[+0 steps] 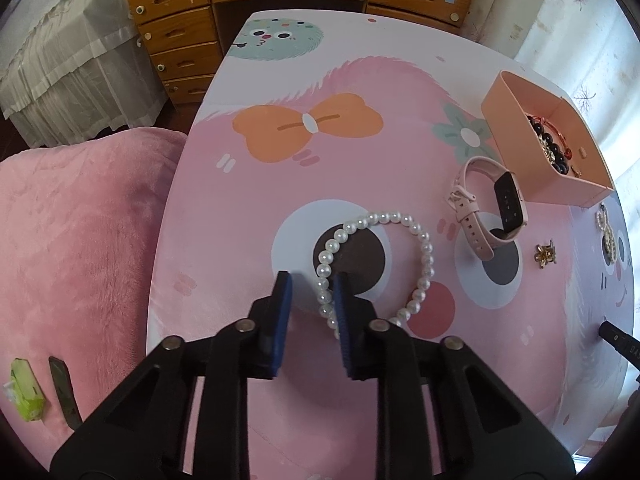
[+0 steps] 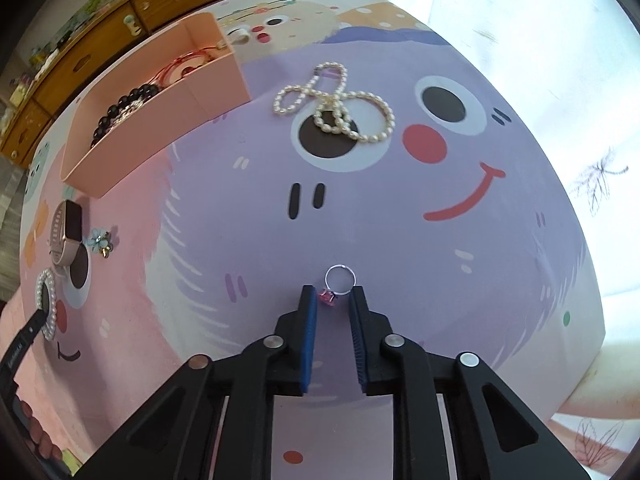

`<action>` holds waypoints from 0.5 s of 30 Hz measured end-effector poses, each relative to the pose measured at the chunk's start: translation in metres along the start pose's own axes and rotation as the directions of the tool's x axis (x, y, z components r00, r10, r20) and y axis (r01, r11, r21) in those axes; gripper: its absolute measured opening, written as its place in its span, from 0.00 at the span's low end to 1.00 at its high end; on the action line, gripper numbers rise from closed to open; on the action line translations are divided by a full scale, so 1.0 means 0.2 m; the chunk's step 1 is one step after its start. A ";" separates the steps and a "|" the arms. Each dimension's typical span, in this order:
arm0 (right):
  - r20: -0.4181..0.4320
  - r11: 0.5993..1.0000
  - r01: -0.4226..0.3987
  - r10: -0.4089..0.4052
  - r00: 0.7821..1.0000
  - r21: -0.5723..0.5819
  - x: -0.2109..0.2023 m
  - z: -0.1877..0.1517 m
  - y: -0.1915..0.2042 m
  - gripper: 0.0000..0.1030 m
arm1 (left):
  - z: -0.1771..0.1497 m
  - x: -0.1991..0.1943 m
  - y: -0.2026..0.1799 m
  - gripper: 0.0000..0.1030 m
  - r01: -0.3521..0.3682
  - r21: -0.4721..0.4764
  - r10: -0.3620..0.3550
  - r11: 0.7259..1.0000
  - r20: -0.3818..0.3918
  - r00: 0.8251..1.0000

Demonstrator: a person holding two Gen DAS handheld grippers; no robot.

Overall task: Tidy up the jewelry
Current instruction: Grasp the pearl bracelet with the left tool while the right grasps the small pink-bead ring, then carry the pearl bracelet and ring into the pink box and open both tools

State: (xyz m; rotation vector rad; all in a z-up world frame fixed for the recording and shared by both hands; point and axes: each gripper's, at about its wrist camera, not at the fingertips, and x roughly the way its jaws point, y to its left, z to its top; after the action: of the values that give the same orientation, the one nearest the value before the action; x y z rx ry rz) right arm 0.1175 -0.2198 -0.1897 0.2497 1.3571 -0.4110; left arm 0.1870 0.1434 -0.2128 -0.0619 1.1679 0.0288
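- The left gripper (image 1: 310, 284) points steeply down at the table (image 1: 340, 168). Its jaws stand slightly apart around one side of the pearl bracelet (image 1: 384, 216), and the strand lies just beside the right pad, not visibly pinched.
- The right gripper (image 2: 332, 296) is also slightly spread. The pink stone of the ring (image 2: 327, 298) sits between its pads, with the band lying flat on the table just beyond the tips.
- The box (image 1: 516, 120) is at the far right of the table and already holds dark beads and a red cord. A watch (image 1: 510, 200), a small clip (image 1: 545, 254) and a knotted pearl string (image 2: 332, 116) lie loose outside it.
- The step in hand looks like a double pick-up: bracelet on the left, ring on the right.
- Centre the bracelet strand between the left pads before closing, since round pearls may roll out sideways.
- For the ring, the tips need to be right down on the table, closing on the stone or the band next to it.
- Lift each straight up, check that the piece hangs securely, then carry it over the box and release it low.
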 end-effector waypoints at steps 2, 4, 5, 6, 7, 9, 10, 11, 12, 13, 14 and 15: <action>0.000 1.000 -0.009 0.009 1.000 -0.014 -0.01 0.00 0.04 0.10 | 0.00 0.00 0.01 0.09 0.006 -0.014 -0.006 1.000 0.005 1.000; 0.000 0.999 -0.020 0.020 1.000 -0.029 -0.01 0.02 0.05 0.10 | 0.00 0.00 0.02 0.05 0.015 -0.020 -0.015 1.000 0.007 1.000; 0.001 0.999 -0.029 0.029 1.000 -0.037 -0.02 0.02 0.06 0.10 | 0.00 0.00 0.02 0.05 0.021 -0.024 -0.021 1.000 0.007 1.000; 0.000 0.998 -0.042 0.042 0.999 -0.040 -0.02 0.02 0.07 0.10 | 0.00 0.00 0.02 0.05 0.026 -0.026 -0.025 0.999 0.007 1.000; -0.001 0.998 -0.055 0.055 0.999 -0.041 -0.01 0.00 0.11 0.10 | 0.01 0.00 0.02 0.05 0.032 -0.028 -0.031 0.999 0.008 0.999; -0.004 0.995 -0.082 0.082 0.997 -0.048 -0.03 0.00 0.15 0.10 | 0.01 0.00 0.01 0.05 0.047 -0.035 -0.047 0.998 0.009 0.999; -0.006 0.994 -0.099 0.099 0.995 -0.053 -0.03 0.00 0.16 0.10 | 0.00 0.00 0.01 0.05 0.058 -0.042 -0.058 0.997 0.012 0.998; -0.009 0.991 -0.121 0.121 0.993 -0.061 -0.04 -0.01 0.19 0.10 | 0.00 0.00 0.01 0.05 0.065 -0.048 -0.064 0.997 0.015 0.998; -0.012 0.988 -0.139 0.138 0.990 -0.070 -0.05 -0.03 0.22 0.10 | 0.00 0.00 0.01 0.05 0.072 -0.053 -0.071 0.996 0.018 0.997; -0.015 0.985 -0.154 0.153 0.988 -0.079 -0.04 -0.03 0.22 0.10 | 0.00 -0.01 0.01 0.05 0.076 -0.054 -0.075 0.996 0.019 0.997; -0.019 0.981 -0.171 0.170 0.985 -0.088 -0.05 -0.04 0.24 0.10 | 0.00 -0.01 0.01 0.05 0.081 -0.056 -0.079 0.995 0.023 0.997; -0.023 0.977 -0.187 0.186 0.982 -0.099 -0.05 -0.04 0.26 0.10 | 0.00 -0.02 0.01 0.05 0.091 -0.059 -0.089 0.994 0.030 0.996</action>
State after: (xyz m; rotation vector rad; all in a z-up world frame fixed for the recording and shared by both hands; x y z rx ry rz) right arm 0.1302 -0.1684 -0.1850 0.2941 1.3501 -0.1838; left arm 0.1847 0.1452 -0.2091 -0.1666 1.1362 -0.0149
